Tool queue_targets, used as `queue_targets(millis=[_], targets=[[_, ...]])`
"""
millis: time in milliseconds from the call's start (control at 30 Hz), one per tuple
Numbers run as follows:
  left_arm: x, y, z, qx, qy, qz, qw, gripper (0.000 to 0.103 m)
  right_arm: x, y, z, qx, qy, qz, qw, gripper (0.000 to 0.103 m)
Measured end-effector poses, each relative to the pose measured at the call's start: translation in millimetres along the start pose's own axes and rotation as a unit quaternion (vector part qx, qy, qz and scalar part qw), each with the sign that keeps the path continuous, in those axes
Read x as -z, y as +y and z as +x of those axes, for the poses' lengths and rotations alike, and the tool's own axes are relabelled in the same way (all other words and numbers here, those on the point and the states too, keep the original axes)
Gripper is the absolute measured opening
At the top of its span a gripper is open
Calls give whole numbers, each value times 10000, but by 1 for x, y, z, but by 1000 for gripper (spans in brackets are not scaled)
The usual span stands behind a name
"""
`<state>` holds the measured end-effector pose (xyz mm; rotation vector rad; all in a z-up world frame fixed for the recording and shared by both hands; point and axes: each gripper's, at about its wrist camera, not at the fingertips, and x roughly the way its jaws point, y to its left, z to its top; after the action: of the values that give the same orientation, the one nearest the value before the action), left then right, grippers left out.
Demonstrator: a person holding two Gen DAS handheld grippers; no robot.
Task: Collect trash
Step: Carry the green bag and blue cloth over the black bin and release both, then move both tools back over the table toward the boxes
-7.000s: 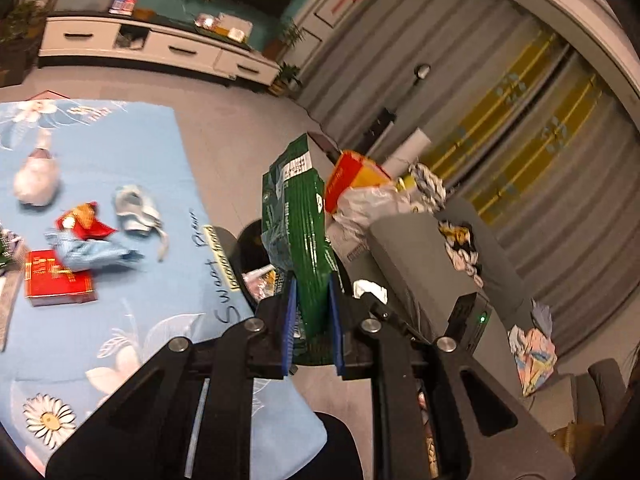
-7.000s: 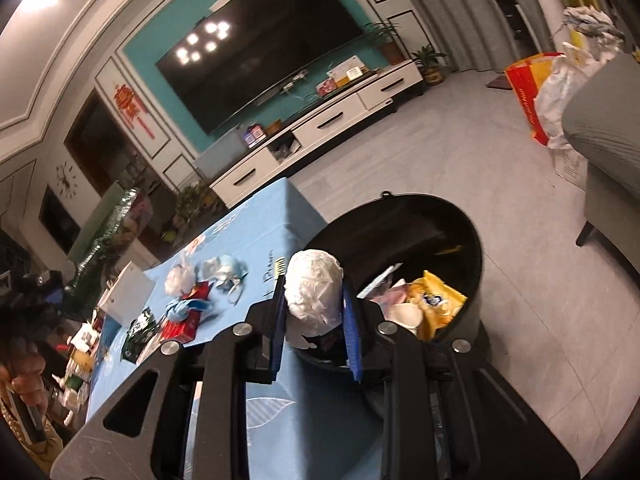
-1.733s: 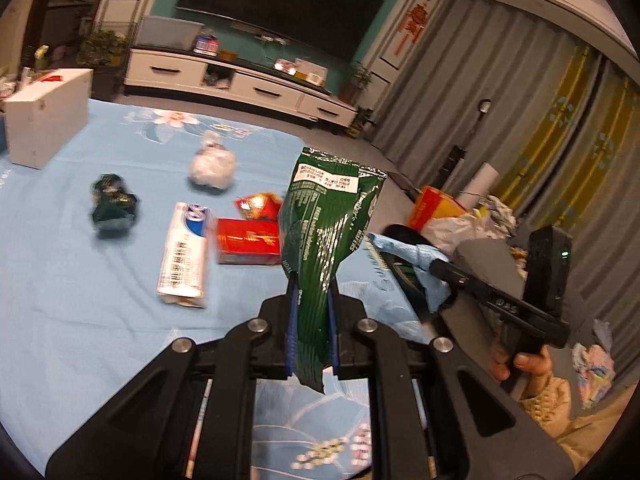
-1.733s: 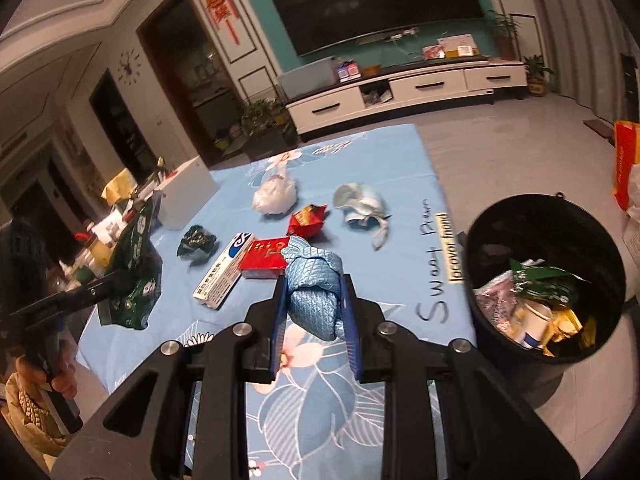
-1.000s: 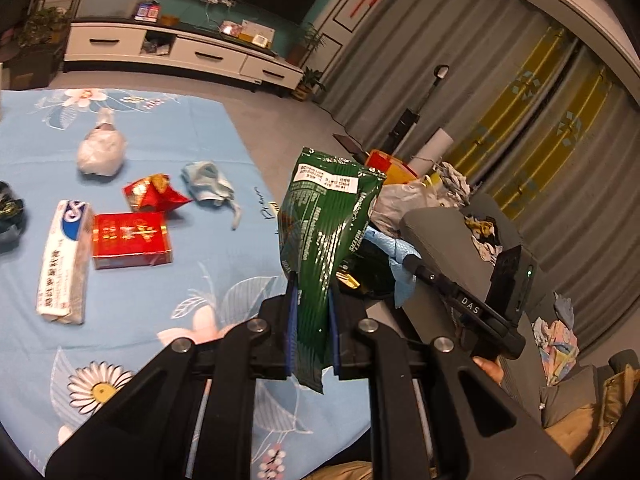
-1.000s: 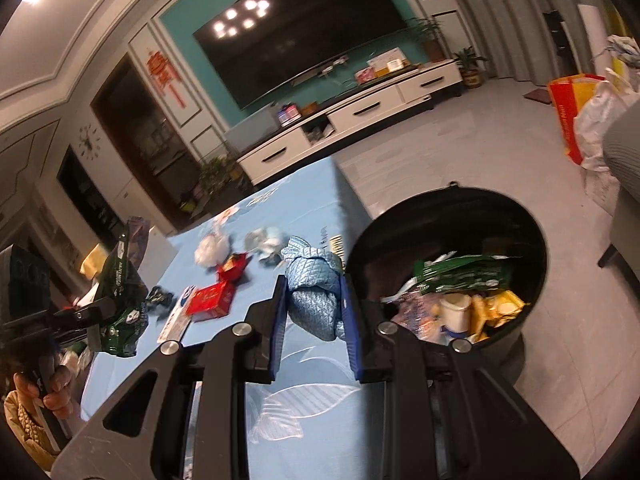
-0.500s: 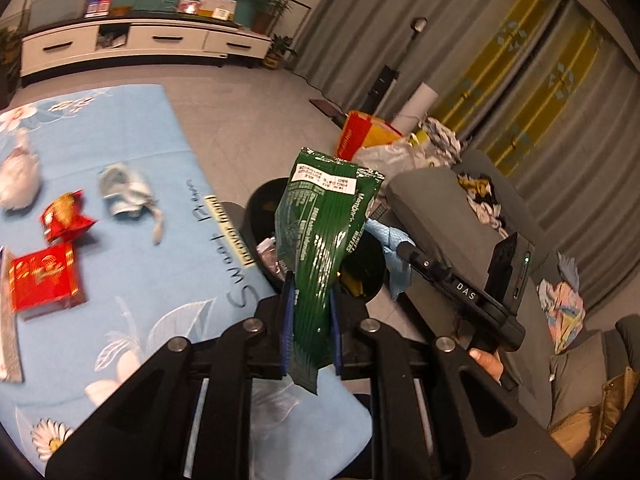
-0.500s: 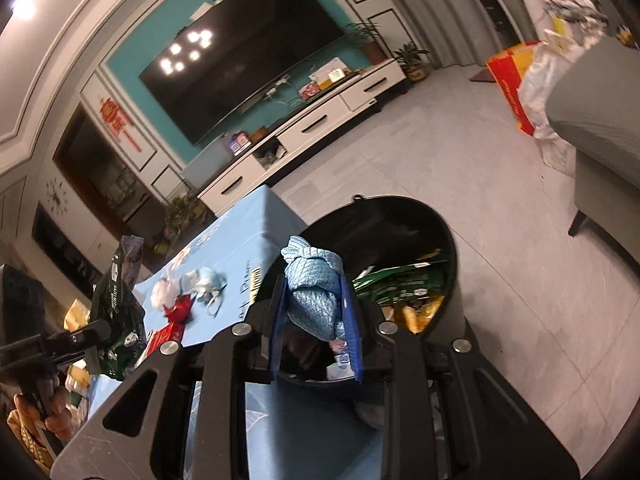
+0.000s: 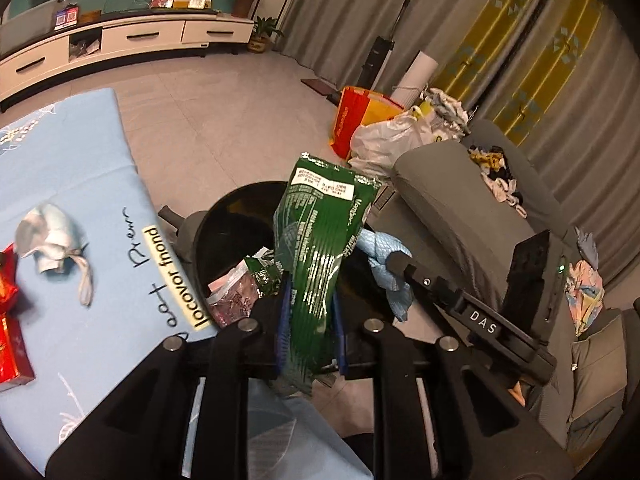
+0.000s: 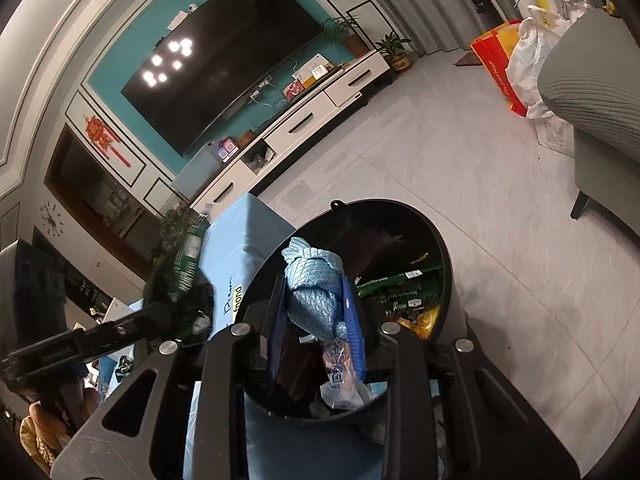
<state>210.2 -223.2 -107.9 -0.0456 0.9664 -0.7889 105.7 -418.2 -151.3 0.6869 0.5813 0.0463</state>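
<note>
So both grippers are loaded and parked over the black trash bin (image 10: 444,248). The left gripper (image 9: 308,320), whose jaws have just been easing apart, has a green snack bag (image 9: 324,224) between them; the right gripper (image 10: 316,320) pinches a balled-up blue cloth (image 10: 316,280). The bin already holds wrappers. Left on the blue tablecloth (image 9: 80,152): a crumpled face mask (image 9: 48,236) and a red box (image 9: 12,352), so I'd say about halfway.
</note>
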Motion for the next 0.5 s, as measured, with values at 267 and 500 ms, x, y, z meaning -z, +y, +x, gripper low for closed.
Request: queue_targets(millis=[267,500], targets=[[6,2,27,-117,318,86,9994,59,5,5,21,269,206,-36,9994,49],[14,12,3,-115,105,39,9999,63,0,2,0,277,-19,116,9995,56]])
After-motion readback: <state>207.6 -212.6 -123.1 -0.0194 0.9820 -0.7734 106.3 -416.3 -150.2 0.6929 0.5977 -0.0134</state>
